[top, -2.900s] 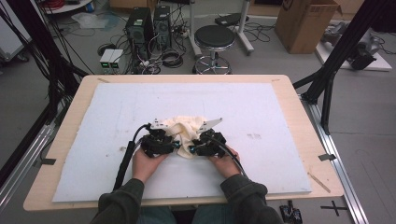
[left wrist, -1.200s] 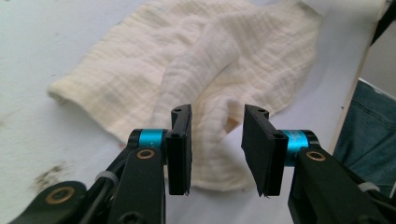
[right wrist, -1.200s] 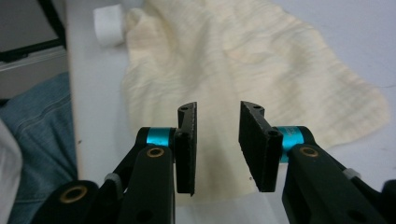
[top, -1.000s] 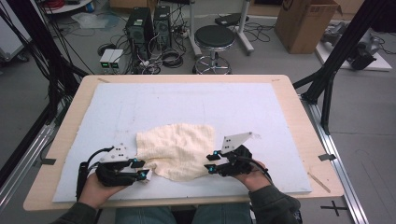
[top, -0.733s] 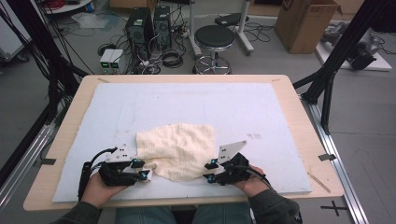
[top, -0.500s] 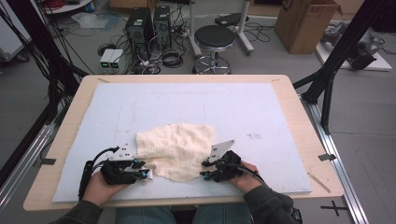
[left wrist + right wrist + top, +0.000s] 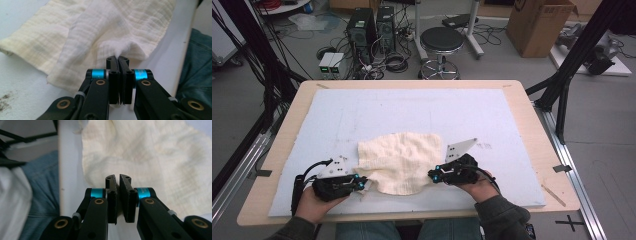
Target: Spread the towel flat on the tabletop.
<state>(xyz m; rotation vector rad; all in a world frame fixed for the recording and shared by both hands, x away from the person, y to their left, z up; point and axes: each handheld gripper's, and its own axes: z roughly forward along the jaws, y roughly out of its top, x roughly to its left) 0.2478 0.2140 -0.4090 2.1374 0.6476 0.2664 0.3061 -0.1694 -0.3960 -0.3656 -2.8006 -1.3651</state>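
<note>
High view: a cream crinkled cotton cloth (image 7: pixel 399 161) lies spread at lower centre of the white-padded counter (image 7: pixel 412 107); left tool (image 7: pixel 361 183) at its lower-left corner, right tool (image 7: pixel 432 176) at its lower-right edge.
Left gripper view: left tool (image 7: pixel 117 58) has just closed, pinching a cloth (image 7: pixel 110 30) fold.
Right gripper view: right tool (image 7: pixel 117 178) has just closed on the cloth (image 7: pixel 150 157) edge.

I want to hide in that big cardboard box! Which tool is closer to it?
Right. The right tool pinches the cloth on the side toward the cardboard box; the left tool pinches the opposite corner, farther off. Both just closed.
</note>
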